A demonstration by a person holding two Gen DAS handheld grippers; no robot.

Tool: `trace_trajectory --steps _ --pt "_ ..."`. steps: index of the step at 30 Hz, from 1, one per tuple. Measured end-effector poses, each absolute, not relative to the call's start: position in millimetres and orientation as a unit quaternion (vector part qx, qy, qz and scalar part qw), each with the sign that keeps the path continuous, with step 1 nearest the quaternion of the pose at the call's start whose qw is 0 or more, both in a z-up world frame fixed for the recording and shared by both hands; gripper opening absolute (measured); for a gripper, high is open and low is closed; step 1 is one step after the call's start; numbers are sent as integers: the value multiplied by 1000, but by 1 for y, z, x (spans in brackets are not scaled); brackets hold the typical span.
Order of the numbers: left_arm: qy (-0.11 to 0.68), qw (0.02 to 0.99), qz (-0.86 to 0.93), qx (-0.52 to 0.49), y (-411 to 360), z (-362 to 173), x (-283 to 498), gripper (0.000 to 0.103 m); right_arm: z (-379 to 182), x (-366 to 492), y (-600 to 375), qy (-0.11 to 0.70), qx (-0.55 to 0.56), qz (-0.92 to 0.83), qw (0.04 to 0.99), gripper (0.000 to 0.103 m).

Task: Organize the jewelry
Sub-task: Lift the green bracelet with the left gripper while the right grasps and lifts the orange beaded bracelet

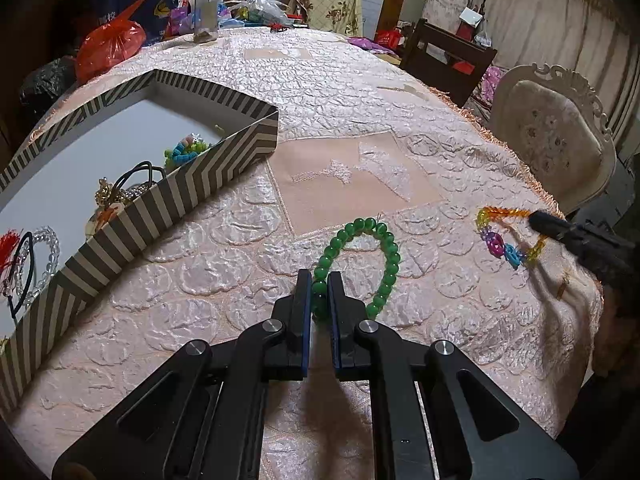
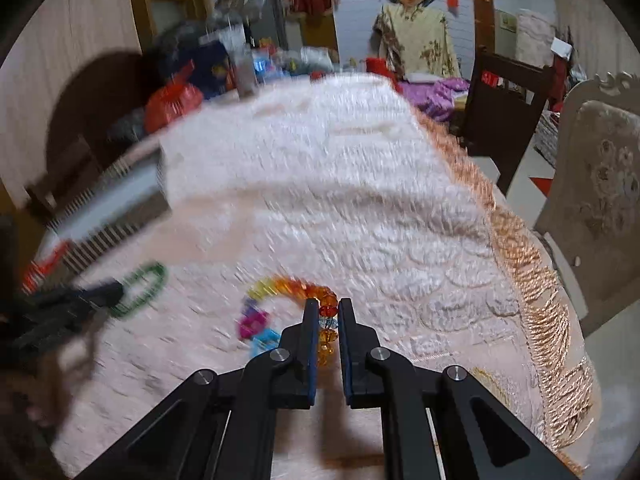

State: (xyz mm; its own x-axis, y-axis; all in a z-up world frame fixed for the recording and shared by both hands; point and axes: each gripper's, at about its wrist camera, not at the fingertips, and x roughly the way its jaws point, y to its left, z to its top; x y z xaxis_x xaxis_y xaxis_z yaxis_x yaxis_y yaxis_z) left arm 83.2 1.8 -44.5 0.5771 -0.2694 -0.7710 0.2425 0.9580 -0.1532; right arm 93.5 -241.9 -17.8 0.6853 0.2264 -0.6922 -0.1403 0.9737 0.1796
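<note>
A green bead bracelet (image 1: 384,264) lies on the pink quilted tablecloth (image 1: 340,92), and my left gripper (image 1: 319,280) is shut on its near-left beads. To the right, a multicoloured plastic bracelet (image 1: 505,240) is partly lifted, its orange end pinched by my right gripper (image 1: 538,220). In the blurred right wrist view, my right gripper (image 2: 329,307) is shut on the orange beads of the multicoloured bracelet (image 2: 294,286). The green bracelet (image 2: 142,288) and my left gripper (image 2: 116,292) show at the left there. A striped box (image 1: 224,156) at the left holds several hair ties and bracelets.
Red and black bags (image 1: 108,46), a jar (image 1: 206,12) and clutter stand at the table's far end. A cream carved chair (image 1: 556,140) and a dark wooden chair (image 1: 448,60) stand along the right edge, where the cloth's fringe (image 2: 536,292) hangs.
</note>
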Motion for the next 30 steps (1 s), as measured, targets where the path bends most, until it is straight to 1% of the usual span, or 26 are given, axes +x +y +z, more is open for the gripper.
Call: trace_trajectory --steps 6,14,22,30 --pt "438 886 -151 -29 5 -45 84 7 1 76 -244 351 115 134 920 9" --pt "435 887 -153 -19 2 -43 81 6 11 62 -238 337 116 143 924 9" --pt "392 903 -174 -16 -1 0 62 6 18 60 -233 327 118 141 927 9" --pt "387 906 -169 -18 -1 22 50 6 24 51 -232 326 117 127 930 9"
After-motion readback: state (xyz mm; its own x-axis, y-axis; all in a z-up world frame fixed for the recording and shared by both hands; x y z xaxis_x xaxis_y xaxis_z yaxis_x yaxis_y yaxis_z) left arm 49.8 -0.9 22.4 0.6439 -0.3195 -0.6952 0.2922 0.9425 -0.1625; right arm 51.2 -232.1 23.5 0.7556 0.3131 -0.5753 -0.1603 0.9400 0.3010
